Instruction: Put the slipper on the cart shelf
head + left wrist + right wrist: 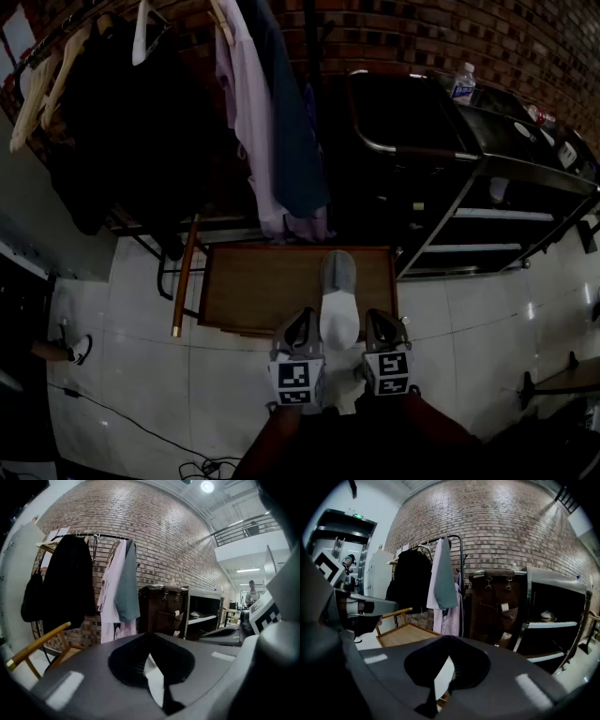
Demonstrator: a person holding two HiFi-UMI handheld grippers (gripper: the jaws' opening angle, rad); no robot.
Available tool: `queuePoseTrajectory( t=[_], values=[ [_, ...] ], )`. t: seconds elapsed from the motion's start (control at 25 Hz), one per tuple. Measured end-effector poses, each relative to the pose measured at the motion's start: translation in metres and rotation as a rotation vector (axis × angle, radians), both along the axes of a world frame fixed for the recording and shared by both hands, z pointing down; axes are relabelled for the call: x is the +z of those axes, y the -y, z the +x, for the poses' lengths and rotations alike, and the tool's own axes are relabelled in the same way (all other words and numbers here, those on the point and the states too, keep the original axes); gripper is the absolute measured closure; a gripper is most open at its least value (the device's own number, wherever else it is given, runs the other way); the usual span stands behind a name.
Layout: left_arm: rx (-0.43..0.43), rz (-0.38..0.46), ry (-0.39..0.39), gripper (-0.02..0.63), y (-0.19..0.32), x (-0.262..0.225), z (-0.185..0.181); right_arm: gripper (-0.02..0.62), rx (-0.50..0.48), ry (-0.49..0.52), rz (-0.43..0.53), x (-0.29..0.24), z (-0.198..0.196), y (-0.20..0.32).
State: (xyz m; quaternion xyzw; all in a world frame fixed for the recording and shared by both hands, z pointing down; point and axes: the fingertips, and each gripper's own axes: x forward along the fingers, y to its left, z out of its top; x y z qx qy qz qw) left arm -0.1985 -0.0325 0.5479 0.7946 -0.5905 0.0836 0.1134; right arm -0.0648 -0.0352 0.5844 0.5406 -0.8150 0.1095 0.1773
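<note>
The slipper [338, 309] looks soft and matt. The low table [253, 286] is plain wood, the cart [511, 141] dark glossy metal, the floor [141, 356] shiny tile, the wall [422, 33] rough brick, the hanging clothes [253, 112] limp cloth.
</note>
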Motion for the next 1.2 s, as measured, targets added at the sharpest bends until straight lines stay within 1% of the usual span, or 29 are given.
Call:
queuePoseTrajectory(
  t=[0.16, 0.28, 0.32, 0.44, 0.56, 0.64, 0.68, 0.76, 0.84, 0.92, 1.0, 1.08, 1.16, 1.2],
  values=[
    [-0.003, -0.001, 0.000, 0.591, 0.003, 0.004, -0.002, 0.592, -0.013, -0.024, -0.048, 0.020, -0.003, -0.002],
    [-0.004, -0.025, -0.012, 0.591, 0.002, 0.014, -0.003, 0.592, -0.025, -0.039, -0.081, 0.031, -0.007, -0.006],
    [-0.004, -0.033, -0.017, 0.591, 0.000, 0.018, -0.003, 0.578, -0.026, -0.039, -0.092, 0.034, -0.007, -0.007],
    [0.000, -0.059, -0.026, 0.591, -0.006, 0.030, -0.001, 0.560, -0.018, -0.022, -0.132, 0.047, -0.005, -0.011],
    [0.001, -0.089, -0.031, 0.591, -0.012, 0.043, -0.001, 0.541, 0.000, 0.010, -0.196, 0.069, 0.000, -0.015],
    [0.000, -0.104, -0.038, 0.591, -0.016, 0.048, -0.001, 0.520, 0.019, 0.072, -0.270, 0.084, 0.000, -0.021],
    [0.000, -0.111, -0.043, 0.592, -0.018, 0.050, -0.001, 0.498, 0.035, 0.115, -0.317, 0.092, 0.000, -0.024],
    [-0.001, -0.120, -0.049, 0.592, -0.020, 0.053, -0.002, 0.481, 0.073, 0.189, -0.409, 0.108, 0.002, -0.031],
    [-0.004, -0.132, -0.047, 0.591, -0.024, 0.057, -0.004, 0.467, 0.104, 0.255, -0.478, 0.120, 0.002, -0.035],
    [0.003, -0.137, -0.054, 0.592, -0.027, 0.060, -0.005, 0.441, 0.124, 0.317, -0.536, 0.134, 0.002, -0.039],
    [0.022, -0.125, -0.071, 0.591, -0.029, 0.058, -0.003, 0.421, 0.139, 0.368, -0.590, 0.149, 0.001, -0.042],
    [0.036, -0.114, -0.073, 0.591, -0.030, 0.056, -0.001, 0.415, 0.146, 0.426, -0.640, 0.158, -0.003, -0.045],
    [0.039, -0.112, -0.064, 0.591, -0.030, 0.056, -0.001, 0.413, 0.132, 0.497, -0.679, 0.159, -0.013, -0.047],
    [0.040, -0.112, -0.063, 0.591, -0.030, 0.055, -0.001, 0.413, 0.129, 0.516, -0.693, 0.160, -0.015, -0.047]
  ],
)
